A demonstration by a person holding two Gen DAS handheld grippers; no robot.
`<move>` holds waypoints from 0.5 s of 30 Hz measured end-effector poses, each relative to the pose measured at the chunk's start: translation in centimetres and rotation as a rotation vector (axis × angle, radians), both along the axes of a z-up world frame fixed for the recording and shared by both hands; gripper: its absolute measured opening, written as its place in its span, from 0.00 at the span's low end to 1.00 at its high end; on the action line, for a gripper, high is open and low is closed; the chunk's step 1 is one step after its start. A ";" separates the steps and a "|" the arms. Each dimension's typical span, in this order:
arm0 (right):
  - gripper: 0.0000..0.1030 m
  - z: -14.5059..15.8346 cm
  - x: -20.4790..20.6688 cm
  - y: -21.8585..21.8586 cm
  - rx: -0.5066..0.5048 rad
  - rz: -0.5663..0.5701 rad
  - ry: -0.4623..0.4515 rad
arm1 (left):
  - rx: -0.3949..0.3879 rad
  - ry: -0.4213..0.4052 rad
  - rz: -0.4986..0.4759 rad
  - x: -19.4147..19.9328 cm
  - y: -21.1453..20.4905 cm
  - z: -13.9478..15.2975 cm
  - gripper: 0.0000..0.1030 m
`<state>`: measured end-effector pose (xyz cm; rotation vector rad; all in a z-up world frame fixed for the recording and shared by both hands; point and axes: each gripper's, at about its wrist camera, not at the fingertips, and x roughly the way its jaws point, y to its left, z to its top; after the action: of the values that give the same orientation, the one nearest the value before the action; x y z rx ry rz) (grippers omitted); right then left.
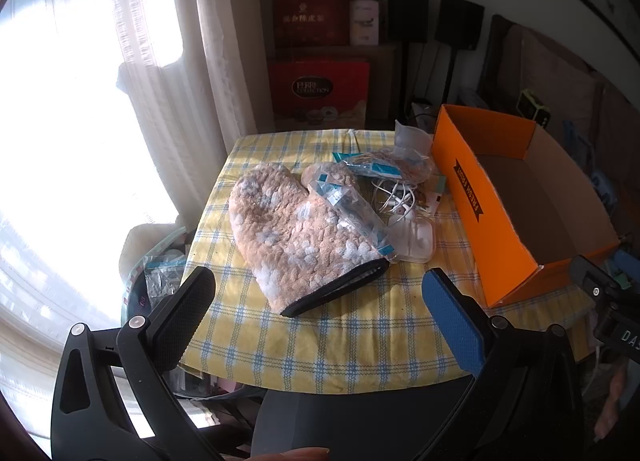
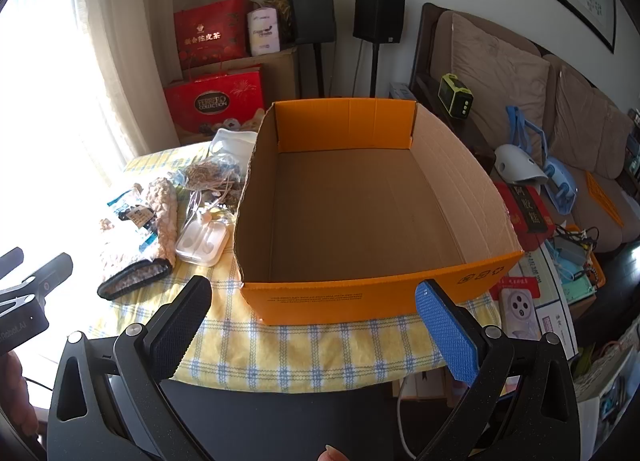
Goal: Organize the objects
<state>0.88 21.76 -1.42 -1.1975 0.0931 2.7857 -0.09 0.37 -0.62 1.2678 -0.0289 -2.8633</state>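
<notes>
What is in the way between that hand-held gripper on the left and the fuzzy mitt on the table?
Nothing visible. The left hand-held gripper hangs open before the fluffy tan-and-white oven mitt, with only bare yellow checked tablecloth between them. A clear plastic packet lies across the mitt's far side, beside the orange cardboard box.

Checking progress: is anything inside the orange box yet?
No, the orange box shows only its bare cardboard floor.

Black tool (image 1: pixel 320 301), one blue pad (image 1: pixel 452 321)
</notes>
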 end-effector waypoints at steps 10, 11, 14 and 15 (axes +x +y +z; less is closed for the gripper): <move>1.00 0.1 -0.1 0.0 -0.005 0.013 -0.003 | 0.007 -0.003 0.000 0.0 -0.5 -0.1 1.00; 1.00 -0.2 -0.1 0.0 -0.005 0.016 -0.004 | 0.008 -0.004 0.001 0.0 -0.6 -0.1 1.00; 1.00 -0.3 -0.2 0.3 -0.005 0.014 -0.005 | 0.010 -0.007 0.002 0.0 -0.7 -0.2 1.00; 1.00 -0.3 -0.2 0.3 -0.005 0.013 -0.005 | 0.010 -0.008 0.002 -0.1 -0.8 -0.1 1.00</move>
<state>0.73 22.11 -1.70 -1.2102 0.0920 2.7953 -0.17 -0.42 -0.75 1.2795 -0.0136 -2.8603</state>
